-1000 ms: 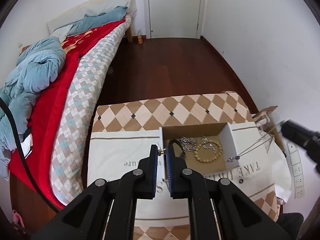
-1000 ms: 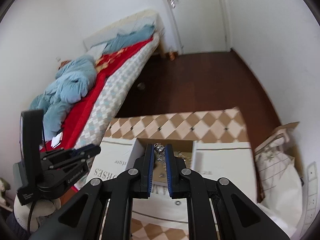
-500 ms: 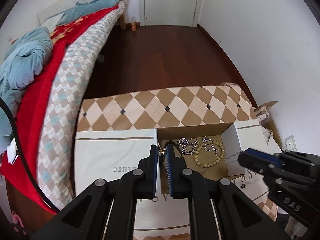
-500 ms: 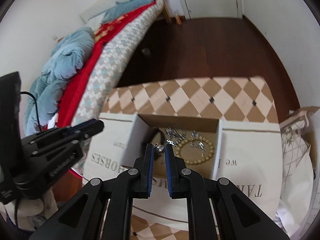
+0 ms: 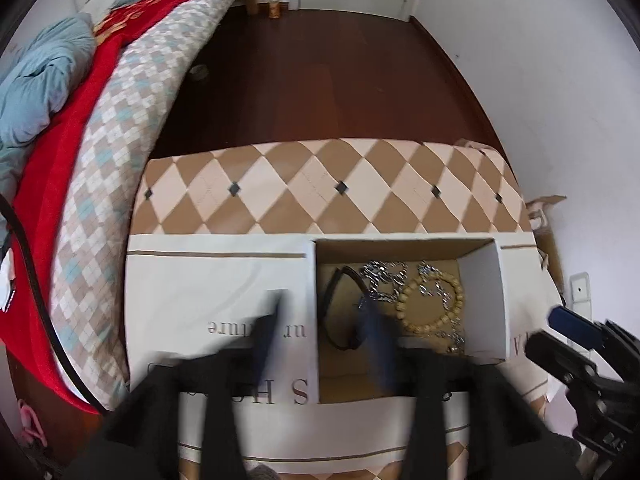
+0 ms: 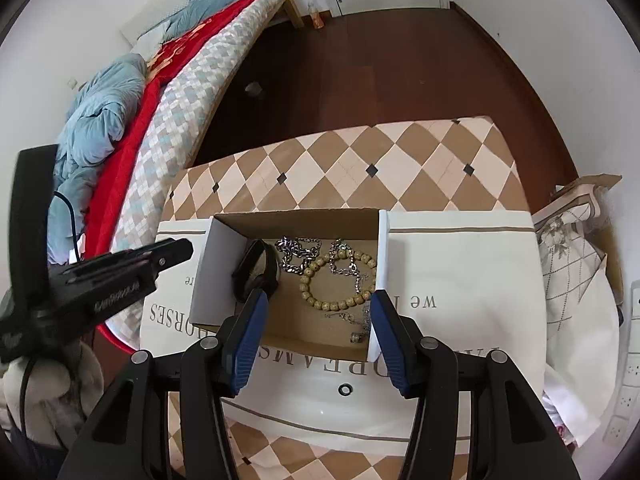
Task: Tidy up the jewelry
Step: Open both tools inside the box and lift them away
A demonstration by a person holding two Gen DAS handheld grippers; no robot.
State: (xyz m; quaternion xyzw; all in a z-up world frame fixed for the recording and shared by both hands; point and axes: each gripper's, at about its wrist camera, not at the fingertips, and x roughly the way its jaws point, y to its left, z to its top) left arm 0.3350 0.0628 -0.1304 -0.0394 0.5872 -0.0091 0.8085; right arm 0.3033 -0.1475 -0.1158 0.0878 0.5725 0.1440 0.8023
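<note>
A white box with its flaps [image 6: 460, 280] folded out stands open on the checkered top. Its brown inside holds a black band [image 6: 256, 268], a thick silver chain [image 6: 298, 256], a wooden bead bracelet [image 6: 340, 280] and a thin silver necklace [image 6: 358, 320] by the right wall. My right gripper [image 6: 319, 304] hangs over the box's near part with its jaws opening and nothing between them. In the left wrist view my left gripper [image 5: 322, 320] is motion-blurred over the box's left wall [image 5: 312, 300]. Its jaws are opening, with nothing gripped, and the bead bracelet [image 5: 432, 304] lies just right of them.
The checkered cover [image 5: 320, 184] stretches beyond the box. A bed with a red blanket [image 5: 60, 152] and blue quilt [image 6: 100, 120] runs along the left. Dark wooden floor [image 5: 320, 80] leads to a door. A patterned bag [image 6: 572, 248] and wall sockets [image 6: 632, 400] are at the right.
Both grippers came down toward the box and their jaws went from shut to wide apart. The thin necklace strung between them was let go and now lies in the box.
</note>
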